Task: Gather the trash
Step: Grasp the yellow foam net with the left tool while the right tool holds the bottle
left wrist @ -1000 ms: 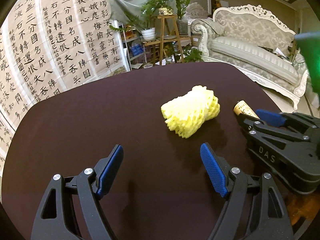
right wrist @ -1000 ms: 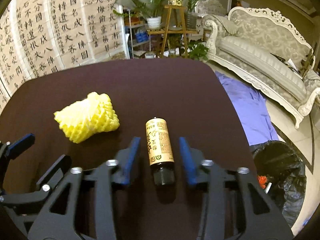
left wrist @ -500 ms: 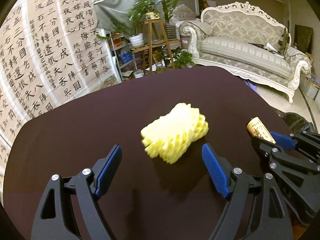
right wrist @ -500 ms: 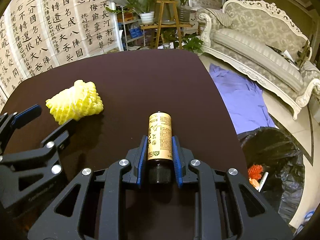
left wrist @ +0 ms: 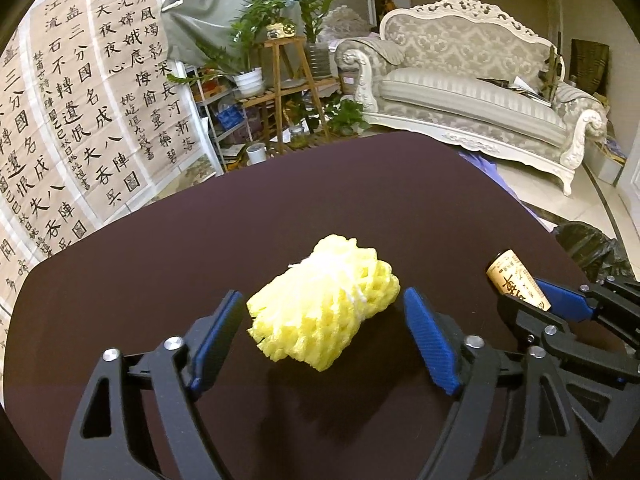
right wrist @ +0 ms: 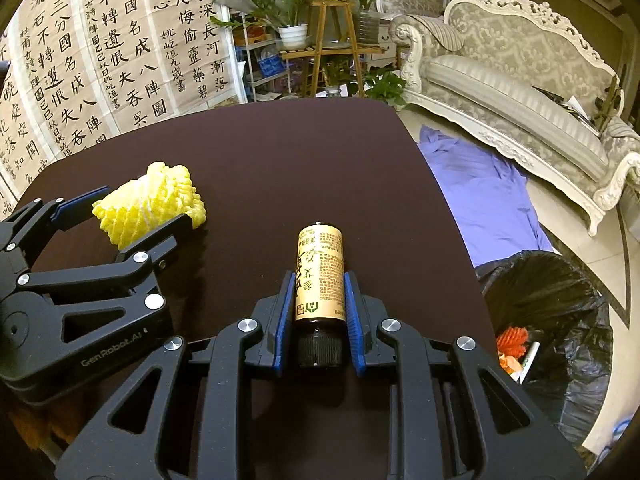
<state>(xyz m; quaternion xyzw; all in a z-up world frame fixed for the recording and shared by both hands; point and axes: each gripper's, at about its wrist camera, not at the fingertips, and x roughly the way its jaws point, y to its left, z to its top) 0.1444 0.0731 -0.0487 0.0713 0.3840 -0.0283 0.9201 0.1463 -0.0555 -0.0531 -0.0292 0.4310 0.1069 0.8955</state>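
Counting across both views: one yellow foam net (left wrist: 324,304), one small bottle (right wrist: 320,276), one dark table (left wrist: 280,208), one black-lined trash bin (right wrist: 548,320), one sofa (left wrist: 472,92) and two tongs.

The left tongs (left wrist: 324,320) straddle the foam net, which lies on the table near its middle. The jaws are closing, the net sits between them, and a gap shows between each blue pad and the foam, so nothing is gripped.

The right tongs (right wrist: 316,312) are clamped on the bottle. Both blue pads press against its labelled sides, the dark cap points back toward the camera, and the bottle's far end points toward the table's middle. Whether the bottle rests on the table or is lifted clear cannot be told.

The right wrist view alone shows the inside of the trash bin on the floor past the table's right edge, with orange and white scraps (right wrist: 512,344) in it, and a purple cloth (right wrist: 480,196) spread on the floor between table and sofa. The left wrist view shows only a corner of the bin's bag and the far end of the bottle, and alone shows both pads around the net.
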